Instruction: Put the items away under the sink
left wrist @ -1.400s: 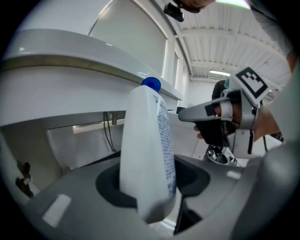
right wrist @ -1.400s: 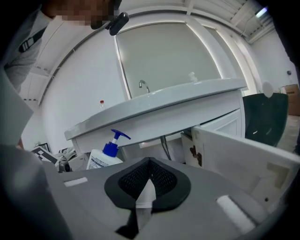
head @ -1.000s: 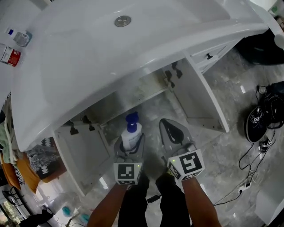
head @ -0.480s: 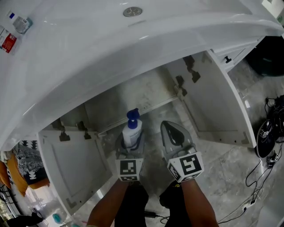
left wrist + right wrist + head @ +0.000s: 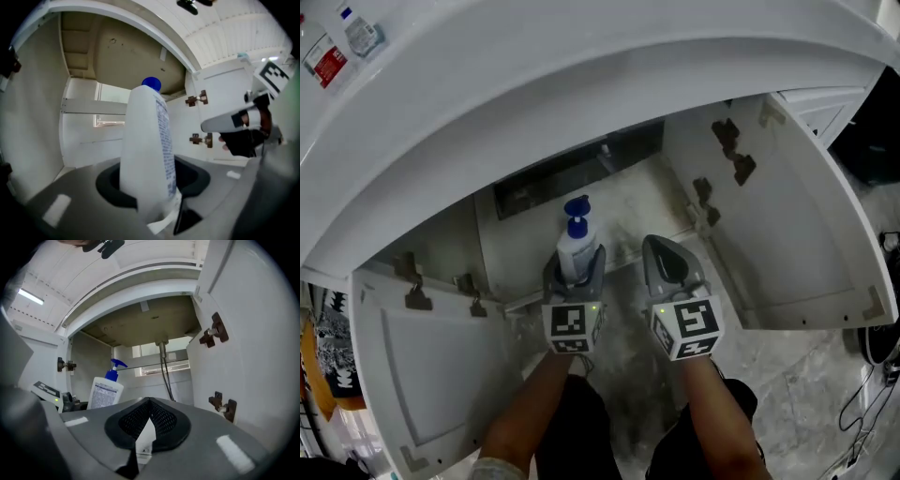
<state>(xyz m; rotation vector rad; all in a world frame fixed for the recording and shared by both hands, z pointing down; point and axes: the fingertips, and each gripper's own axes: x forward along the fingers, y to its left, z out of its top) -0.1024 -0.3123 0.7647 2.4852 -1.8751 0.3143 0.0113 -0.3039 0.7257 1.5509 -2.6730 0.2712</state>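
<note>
A white pump bottle with a blue pump top stands upright in my left gripper, which is shut on its body. Up close in the left gripper view the bottle fills the middle, held just in front of the open cabinet under the sink. My right gripper is beside it on the right, shut with nothing between its jaws. From the right gripper view the bottle shows at the left.
Both cabinet doors stand open: the left door and the right door, each with dark hinges. Thin pipes hang inside the cabinet. The white sink basin overhangs. Small containers sit on the counter's far left.
Both grippers and my head have moved forward and lower toward the open cabinet. The bottle, still held, is now at the cabinet's mouth.
</note>
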